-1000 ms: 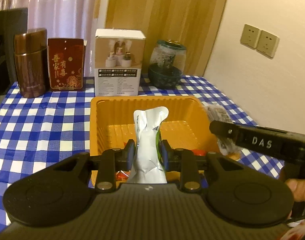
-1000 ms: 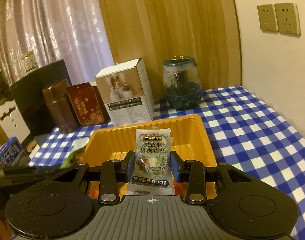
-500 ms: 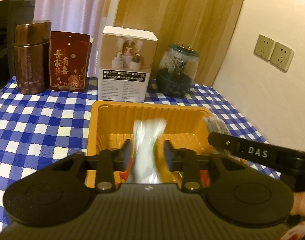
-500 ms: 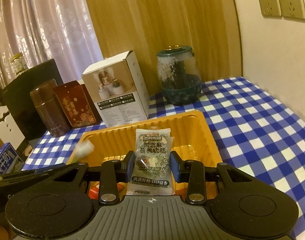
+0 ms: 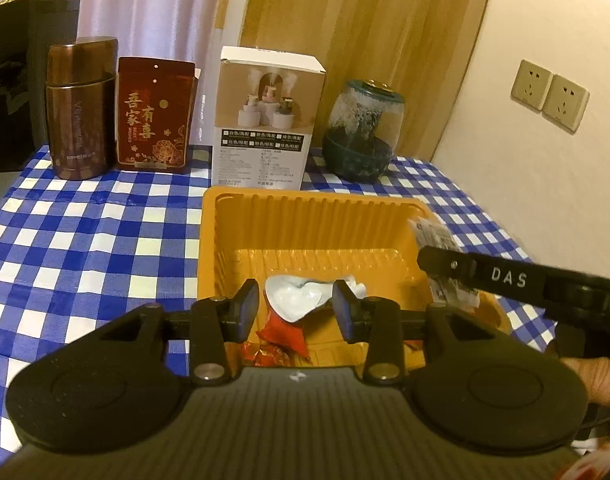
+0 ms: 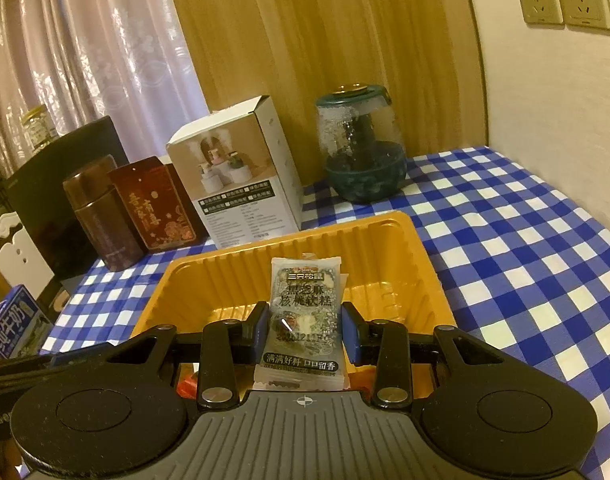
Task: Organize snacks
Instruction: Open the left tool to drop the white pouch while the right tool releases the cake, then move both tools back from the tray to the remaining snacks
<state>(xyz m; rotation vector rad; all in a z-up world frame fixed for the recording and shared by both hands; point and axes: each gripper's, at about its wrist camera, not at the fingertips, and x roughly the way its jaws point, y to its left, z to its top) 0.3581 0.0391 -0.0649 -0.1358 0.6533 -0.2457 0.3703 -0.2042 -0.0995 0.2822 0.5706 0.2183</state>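
Observation:
An orange plastic tray (image 5: 317, 216) sits on the blue checked tablecloth; it also shows in the right wrist view (image 6: 421, 256). My left gripper (image 5: 298, 306) is open above the tray's near end. A white snack packet (image 5: 299, 300) lies in the tray between its fingers, beside red-wrapped snacks (image 5: 283, 336). My right gripper (image 6: 305, 326) is shut on a grey sesame-walnut cake packet (image 6: 305, 316), held over the tray. In the left wrist view the right gripper's finger (image 5: 505, 280) reaches over the tray's right side with that packet (image 5: 433, 236).
Along the back stand a brown tin (image 5: 81, 108), a red box (image 5: 155, 116), a white carton (image 5: 267, 118) and a green glass jar (image 5: 363, 132). A wall with sockets (image 5: 549, 96) runs on the right. A blue milk carton (image 6: 13, 326) sits at far left.
My left gripper opened and the white packet dropped from its fingers into the tray. My right gripper kept its hold on the grey packet and moved closer over the tray.

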